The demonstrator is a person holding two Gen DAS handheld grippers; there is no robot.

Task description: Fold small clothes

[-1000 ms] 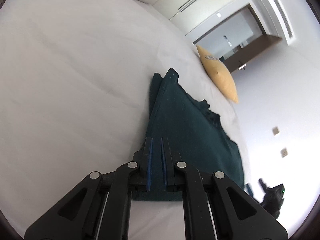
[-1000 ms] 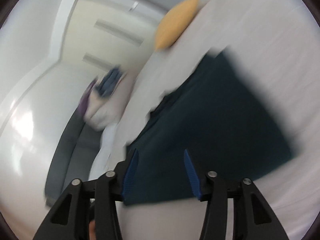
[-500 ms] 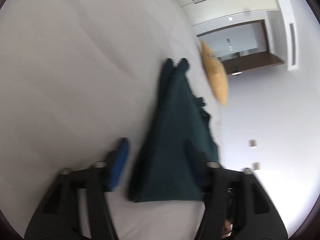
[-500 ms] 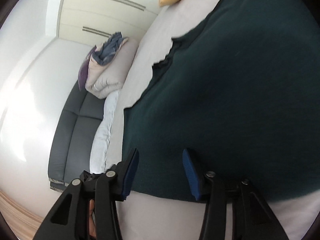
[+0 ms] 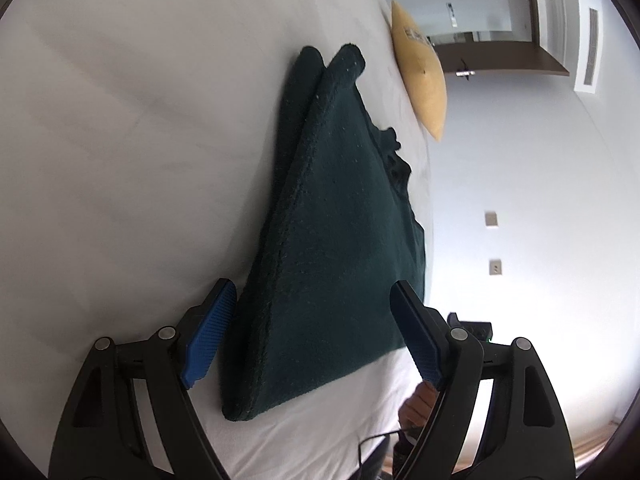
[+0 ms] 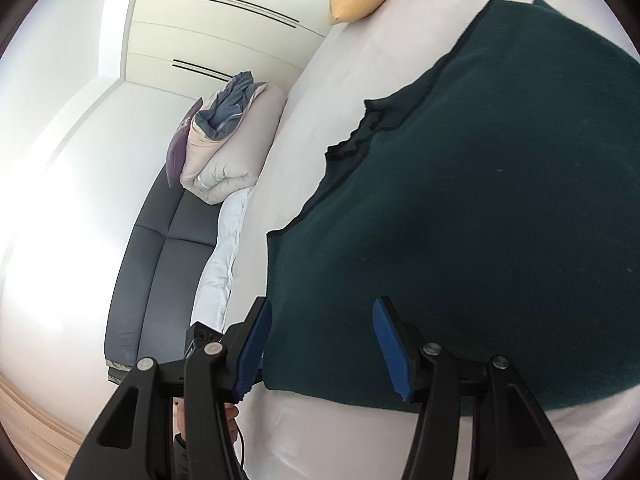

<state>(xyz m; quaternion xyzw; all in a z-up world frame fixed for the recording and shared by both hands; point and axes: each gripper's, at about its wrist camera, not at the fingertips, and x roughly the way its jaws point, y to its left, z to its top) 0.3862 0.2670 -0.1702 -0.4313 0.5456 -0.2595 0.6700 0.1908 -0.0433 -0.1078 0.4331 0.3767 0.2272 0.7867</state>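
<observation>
Left wrist view: the folded dark green garment [image 5: 336, 240] lay on the white bed [image 5: 120, 140], a yellow cushion [image 5: 420, 68] beyond it. The left gripper [image 5: 316, 332], jaws just opened and released, straddled its near corner. Right wrist view: the right gripper [image 6: 320, 344], jaws just widened, stood unclenched over the garment's [image 6: 480, 200] near edge.

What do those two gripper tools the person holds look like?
Both the left gripper and the right gripper are matte black linkage frames with silver pivot screws. Each finger carries a ribbed blue pad. A thin black cable trails below.
</observation>
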